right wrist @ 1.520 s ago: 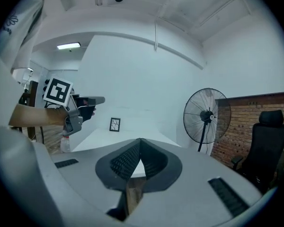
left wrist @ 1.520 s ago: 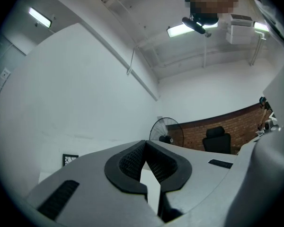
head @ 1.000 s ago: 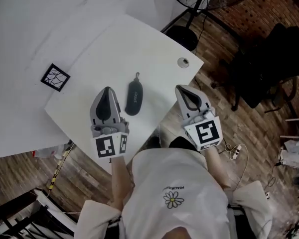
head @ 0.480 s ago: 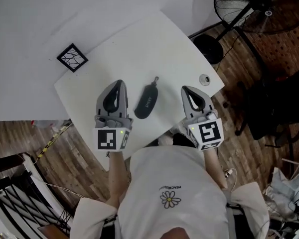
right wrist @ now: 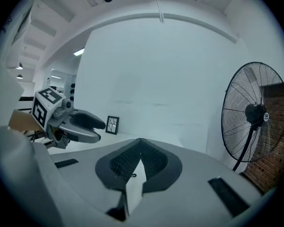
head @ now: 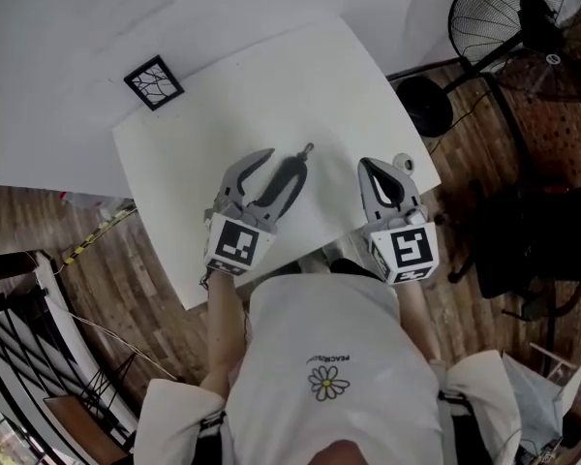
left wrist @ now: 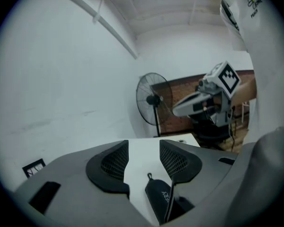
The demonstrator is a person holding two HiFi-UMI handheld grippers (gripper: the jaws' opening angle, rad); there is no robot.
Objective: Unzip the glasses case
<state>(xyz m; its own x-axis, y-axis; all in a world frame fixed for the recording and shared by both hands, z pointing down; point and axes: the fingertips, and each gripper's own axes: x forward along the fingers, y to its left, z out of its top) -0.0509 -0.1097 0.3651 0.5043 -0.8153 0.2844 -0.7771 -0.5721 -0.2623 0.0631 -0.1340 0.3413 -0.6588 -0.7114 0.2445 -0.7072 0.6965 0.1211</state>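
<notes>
Glasses case lay mid-frame on the table, long axis lower-left to upper-right, zip pull uppermost. Left gripper, jaws just opened, straddled it untouched. Right gripper was closed and empty, further right.

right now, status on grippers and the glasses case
Left gripper jaws just opened, glasses case just below them, not gripped. Right gripper shut, empty. Case flat on table, nothing blocking.
</notes>
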